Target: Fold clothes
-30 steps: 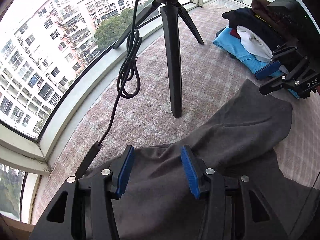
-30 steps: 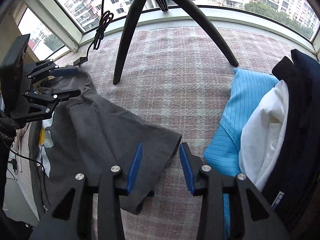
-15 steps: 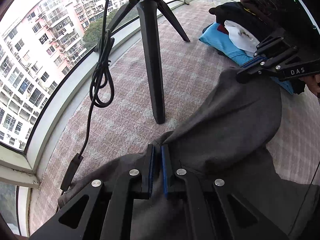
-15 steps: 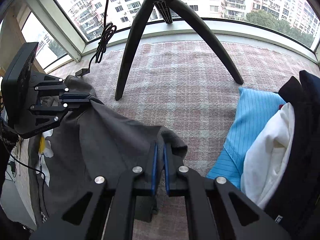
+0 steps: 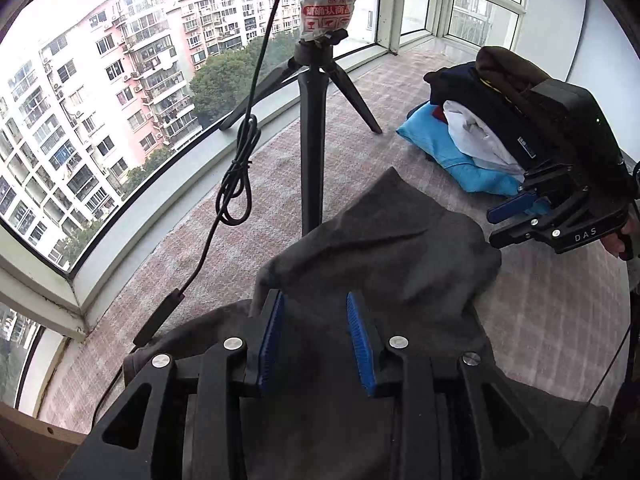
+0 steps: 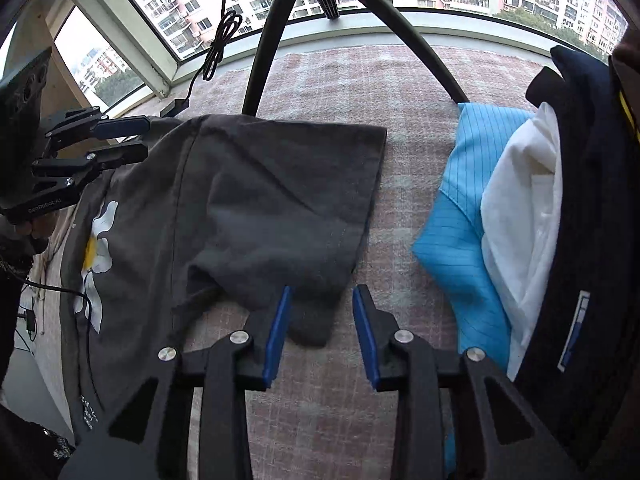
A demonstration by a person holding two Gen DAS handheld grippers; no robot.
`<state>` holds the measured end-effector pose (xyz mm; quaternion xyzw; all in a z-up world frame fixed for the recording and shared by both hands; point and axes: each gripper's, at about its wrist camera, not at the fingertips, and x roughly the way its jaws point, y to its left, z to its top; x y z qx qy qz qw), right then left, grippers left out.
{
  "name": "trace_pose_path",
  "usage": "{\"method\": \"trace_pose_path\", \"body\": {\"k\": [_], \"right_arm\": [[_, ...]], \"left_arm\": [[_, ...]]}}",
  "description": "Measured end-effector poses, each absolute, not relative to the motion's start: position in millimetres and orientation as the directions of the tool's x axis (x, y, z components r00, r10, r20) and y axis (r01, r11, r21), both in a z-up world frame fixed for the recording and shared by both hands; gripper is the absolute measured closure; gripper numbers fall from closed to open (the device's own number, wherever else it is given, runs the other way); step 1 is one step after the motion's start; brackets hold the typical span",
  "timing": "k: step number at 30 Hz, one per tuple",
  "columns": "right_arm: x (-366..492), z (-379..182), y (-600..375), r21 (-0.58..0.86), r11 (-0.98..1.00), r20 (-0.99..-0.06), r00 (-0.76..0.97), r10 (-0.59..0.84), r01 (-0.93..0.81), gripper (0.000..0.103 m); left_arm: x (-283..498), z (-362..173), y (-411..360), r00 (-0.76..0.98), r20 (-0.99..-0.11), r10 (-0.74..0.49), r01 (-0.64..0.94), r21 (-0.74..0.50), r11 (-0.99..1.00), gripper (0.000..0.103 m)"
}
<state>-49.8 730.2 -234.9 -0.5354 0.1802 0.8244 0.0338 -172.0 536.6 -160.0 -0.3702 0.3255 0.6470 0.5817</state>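
A dark grey T-shirt (image 6: 248, 200) with a white daisy print (image 6: 96, 248) lies on the checked cloth surface (image 6: 328, 80); its sleeve is spread flat toward the right. It also shows in the left wrist view (image 5: 380, 248). My left gripper (image 5: 315, 304) is open just above the shirt's shoulder, holding nothing. My right gripper (image 6: 322, 294) is open over the sleeve's near corner, holding nothing. Each gripper shows in the other's view, the right one (image 5: 516, 220) and the left one (image 6: 120, 136).
A black tripod (image 5: 314, 128) stands on the cloth just beyond the shirt, with a coiled cable (image 5: 236, 176) hanging from it. A pile of clothes, blue (image 6: 460, 216), white and dark, lies to the right. Windows (image 5: 100, 100) run along the far edge.
Both grippers were shut on the grey shirt half a second ago and have opened, letting it go. The sleeve now lies spread out flat.
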Motion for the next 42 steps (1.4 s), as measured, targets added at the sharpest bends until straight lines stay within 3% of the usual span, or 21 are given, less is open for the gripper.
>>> {"method": "trace_pose_path", "body": {"k": [7, 8, 9, 10, 11, 12, 14, 16, 18, 19, 23, 26, 31, 35, 38, 42], "right_arm": [[-40, -254, 715, 0.270, -0.938, -0.907, -0.386, -0.170, -0.220, 0.071], [-40, -253, 716, 0.283, -0.934, -0.903, -0.388, -0.184, -0.217, 0.077], [-41, -252, 718, 0.296, -0.931, -0.899, -0.390, -0.197, -0.213, 0.093], [-42, -251, 719, 0.305, -0.929, -0.897, -0.391, -0.206, -0.210, 0.099], [-44, -249, 718, 0.293, -0.934, -0.901, -0.388, -0.197, -0.206, 0.099], [-45, -247, 718, 0.282, -0.938, -0.904, -0.385, -0.188, -0.203, 0.099], [-45, -240, 719, 0.276, -0.938, -0.903, -0.391, -0.179, -0.208, 0.098], [-42, -237, 719, 0.261, -0.940, -0.905, -0.396, -0.158, -0.221, 0.091], [-37, -238, 714, 0.276, -0.940, -0.902, -0.390, -0.183, -0.198, 0.068], [-35, -241, 711, 0.261, -0.946, -0.908, -0.382, -0.173, -0.191, 0.065], [-32, -257, 699, 0.206, -0.967, -0.929, -0.342, -0.144, -0.151, 0.065], [-36, -254, 698, 0.208, -0.968, -0.923, -0.357, -0.147, -0.140, 0.095], [-38, -245, 708, 0.179, -0.967, -0.932, -0.345, -0.107, -0.182, 0.095], [-38, -240, 716, 0.129, -0.967, -0.945, -0.323, -0.053, -0.221, 0.077], [-33, -235, 727, 0.190, -0.947, -0.928, -0.361, -0.087, -0.259, 0.075], [-54, -228, 735, 0.166, -0.947, -0.918, -0.393, -0.047, -0.275, 0.075]], "left_arm": [[-80, -189, 548, 0.122, -0.893, 0.432, -0.991, -0.086, 0.102, 0.071], [-76, -193, 553, 0.124, -0.896, 0.427, -0.990, -0.086, 0.107, 0.072], [-74, -197, 557, 0.121, -0.899, 0.422, -0.991, -0.082, 0.108, 0.073], [-72, -202, 561, 0.110, -0.903, 0.415, -0.992, -0.073, 0.103, 0.079], [-73, -207, 564, 0.101, -0.909, 0.404, -0.993, -0.067, 0.096, 0.093], [-75, -212, 567, 0.098, -0.916, 0.388, -0.994, -0.070, 0.085, 0.099], [-80, -213, 567, 0.121, -0.913, 0.389, -0.992, -0.102, 0.068, 0.102], [-84, -209, 565, 0.139, -0.907, 0.399, -0.990, -0.127, 0.055, 0.102], [-83, -205, 562, 0.137, -0.902, 0.409, -0.991, -0.125, 0.055, 0.102], [-82, -203, 560, 0.136, -0.902, 0.410, -0.991, -0.124, 0.056, 0.102], [-76, -206, 560, 0.128, -0.908, 0.398, -0.992, -0.111, 0.066, 0.102], [-72, -211, 563, 0.139, -0.911, 0.389, -0.990, -0.119, 0.075, 0.102], [-64, -207, 563, 0.201, -0.894, 0.400, -0.979, -0.173, 0.105, 0.098], [-62, -207, 561, 0.194, -0.900, 0.390, -0.981, -0.168, 0.100, 0.086], [-71, -197, 553, 0.187, -0.891, 0.414, -0.982, -0.172, 0.073, 0.081], [-88, -183, 547, 0.128, -0.887, 0.443, -0.989, -0.146, -0.005, 0.079]]}}
